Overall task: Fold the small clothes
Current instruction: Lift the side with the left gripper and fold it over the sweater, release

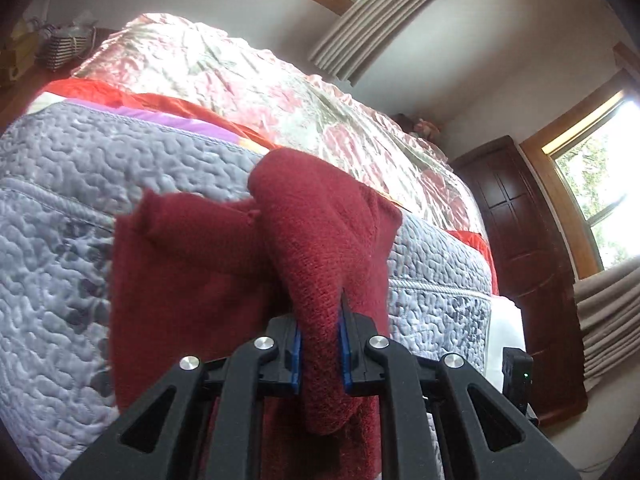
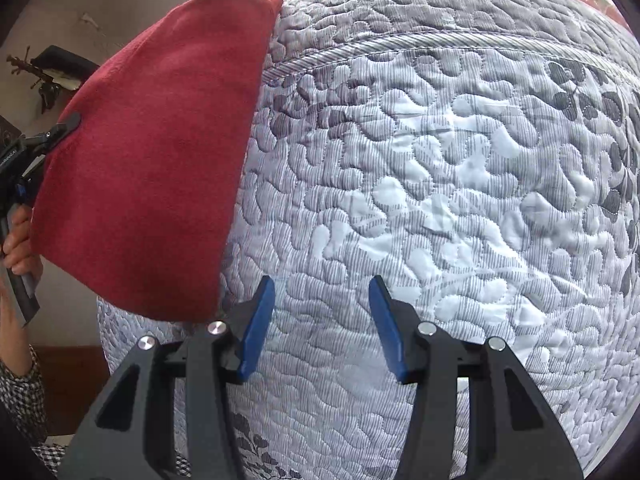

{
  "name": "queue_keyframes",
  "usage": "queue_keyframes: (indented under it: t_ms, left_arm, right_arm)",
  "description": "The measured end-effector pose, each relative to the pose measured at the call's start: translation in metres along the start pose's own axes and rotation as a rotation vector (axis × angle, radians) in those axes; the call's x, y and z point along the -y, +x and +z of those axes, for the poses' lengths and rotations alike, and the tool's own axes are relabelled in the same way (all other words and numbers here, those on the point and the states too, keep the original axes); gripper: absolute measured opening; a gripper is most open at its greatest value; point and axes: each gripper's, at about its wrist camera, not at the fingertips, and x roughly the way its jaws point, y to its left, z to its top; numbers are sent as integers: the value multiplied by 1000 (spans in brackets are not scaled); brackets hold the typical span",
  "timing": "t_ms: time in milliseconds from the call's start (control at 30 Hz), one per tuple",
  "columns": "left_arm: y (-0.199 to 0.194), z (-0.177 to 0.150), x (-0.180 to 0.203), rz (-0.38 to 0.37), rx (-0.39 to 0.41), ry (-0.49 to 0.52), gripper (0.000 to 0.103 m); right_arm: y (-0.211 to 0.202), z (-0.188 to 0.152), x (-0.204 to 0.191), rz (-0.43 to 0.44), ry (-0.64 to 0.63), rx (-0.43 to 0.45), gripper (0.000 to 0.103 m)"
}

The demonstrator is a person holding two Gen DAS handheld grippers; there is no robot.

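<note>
A dark red knitted garment hangs lifted over the grey quilted bedspread. My left gripper is shut on a bunched fold of it, knit squeezed between the blue pads. In the right wrist view the same red garment drapes at the left, held up by the left gripper at its edge. My right gripper stands open above the bedspread, nothing between its blue pads, just right of the garment's lower corner.
A pink floral cover and a red sheet lie further up the bed. A dark wooden cabinet stands beyond the bed's corner, with windows and curtains. A hand and a checked sleeve show at left.
</note>
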Motion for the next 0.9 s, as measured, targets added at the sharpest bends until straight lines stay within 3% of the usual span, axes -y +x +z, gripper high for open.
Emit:
queue_keyframes:
  t_ms: [200,333,500,633,733,833,900]
  left_arm:
    - [-16,-2,-61,104,-13,-46,14]
    - [-2,-15,-93,130,-42,-109,14]
    - [21,-29,-113,146,-88,-162,14]
    - [33,-33,-112,170,-115,-144,16]
    - [26,-33,-112,165,-119,-168,25]
    - [4,-40,-107,147,-123,-174,59]
    - [-8,-51,-101,126,-137,-158,62]
  right_arm:
    - [13,2,-12,-2,-43,-17,50]
    - [19,7,-24,0,-69,-29,50]
    - [26,5,-34,1,-97,-40,50]
    - [36,5,-43,11,-92,-54,50]
    - [39,6,-57,15,-109,-58,50]
    - [37,7,-80,52,-130,-48,51]
    - [42,8,-93,80,-136,-54,55]
